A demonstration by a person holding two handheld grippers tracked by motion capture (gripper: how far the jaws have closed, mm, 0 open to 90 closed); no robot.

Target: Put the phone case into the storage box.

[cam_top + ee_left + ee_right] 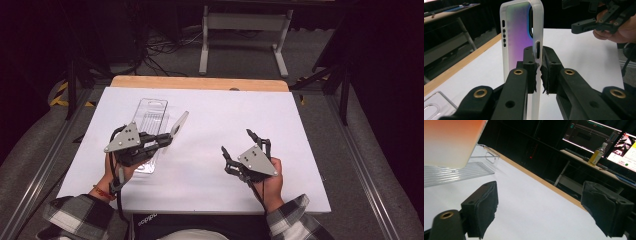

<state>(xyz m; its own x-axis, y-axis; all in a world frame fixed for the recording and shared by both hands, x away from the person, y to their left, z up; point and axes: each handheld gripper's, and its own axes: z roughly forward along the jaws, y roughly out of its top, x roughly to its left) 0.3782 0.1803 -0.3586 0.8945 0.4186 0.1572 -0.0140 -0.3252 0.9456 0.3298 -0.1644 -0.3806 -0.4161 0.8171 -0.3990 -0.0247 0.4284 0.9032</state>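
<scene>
A frosted clear phone case with a rainbow sheen stands on edge above the white table sheet, left of centre. My left gripper is shut on its lower rim; in the left gripper view the pads pinch the case beside a side slot. My right gripper hovers right of centre, open with nothing between its fingers. In the right gripper view its pads stand wide apart over bare sheet, and the case looms at the top left.
A clear plastic package tray lies flat under and behind the left gripper, also in the right gripper view. The wooden table edge runs along the back. A yellow bottle and monitors stand on a far desk.
</scene>
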